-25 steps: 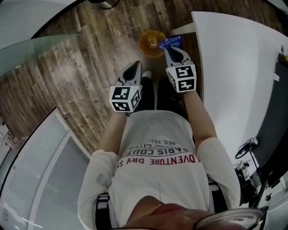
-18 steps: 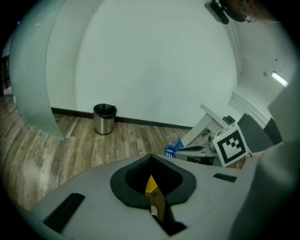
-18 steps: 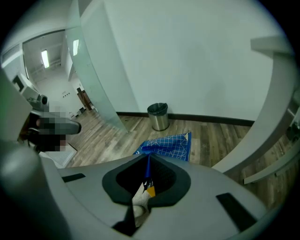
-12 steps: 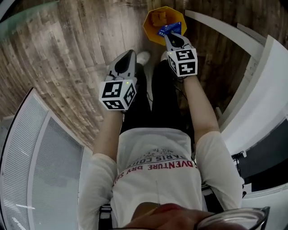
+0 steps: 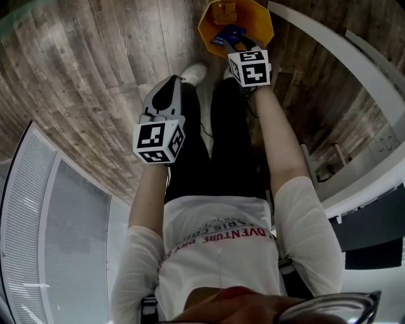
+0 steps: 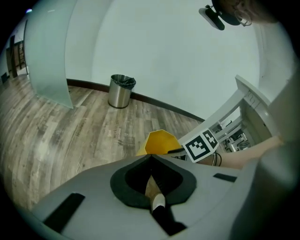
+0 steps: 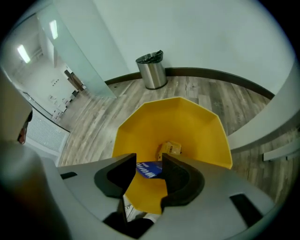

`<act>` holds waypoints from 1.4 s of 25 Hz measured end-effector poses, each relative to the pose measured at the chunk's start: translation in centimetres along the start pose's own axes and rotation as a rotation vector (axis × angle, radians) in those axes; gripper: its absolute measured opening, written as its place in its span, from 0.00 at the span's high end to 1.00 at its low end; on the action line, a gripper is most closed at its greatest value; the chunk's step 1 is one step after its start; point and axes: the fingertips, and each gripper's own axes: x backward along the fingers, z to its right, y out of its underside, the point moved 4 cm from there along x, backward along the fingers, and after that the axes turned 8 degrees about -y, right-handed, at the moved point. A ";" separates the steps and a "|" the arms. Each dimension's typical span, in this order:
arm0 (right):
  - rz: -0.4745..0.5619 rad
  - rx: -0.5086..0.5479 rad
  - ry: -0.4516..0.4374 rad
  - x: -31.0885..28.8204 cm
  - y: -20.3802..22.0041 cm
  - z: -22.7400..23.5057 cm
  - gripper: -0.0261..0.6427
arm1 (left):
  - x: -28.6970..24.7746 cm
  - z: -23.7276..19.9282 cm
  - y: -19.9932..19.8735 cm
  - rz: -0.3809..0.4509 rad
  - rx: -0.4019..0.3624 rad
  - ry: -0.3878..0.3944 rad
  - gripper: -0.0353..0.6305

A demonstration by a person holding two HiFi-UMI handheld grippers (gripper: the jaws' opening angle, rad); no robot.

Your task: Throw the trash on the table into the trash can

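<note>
The yellow trash can [image 5: 256,14] stands on the wood floor in front of the person's feet. My right gripper [image 5: 235,43] hangs over its mouth, pointing steeply down. Its jaws have just been opening and now stand apart. A blue wrapper [image 7: 149,170] shows in the gap just past my right gripper [image 7: 149,159], loose, with neither pad pressing it. A small tan box [image 7: 171,149] lies deeper in the yellow trash can [image 7: 187,122]. My left gripper [image 5: 169,87] hovers left of the can above the floor; in its own view the left gripper [image 6: 151,158] is shut and holds nothing.
A steel bin [image 6: 121,91] stands by the far wall, also seen as the steel bin [image 7: 152,70]. A white curved table edge [image 5: 329,47] runs right of the can. A frosted glass panel [image 6: 47,56] stands on the left. The person's white shoe [image 5: 193,71] is beside the can.
Both grippers have sunk toward the floor, the right one over the can's mouth. The right jaws have parted and the blue wrapper is no longer pinched.
</note>
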 end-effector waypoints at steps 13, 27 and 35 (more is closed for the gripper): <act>0.195 -0.027 0.011 12.6 -7.7 -6.0 0.84 | 6.3 3.7 -9.2 0.113 -0.044 0.045 0.91; 0.752 -0.187 0.378 48.9 -10.8 -14.4 0.91 | 24.5 22.3 -22.4 0.291 -0.507 0.460 0.91; 0.962 -0.365 0.692 66.8 0.8 -16.6 0.91 | 33.3 37.8 -18.1 0.272 -0.724 0.752 0.91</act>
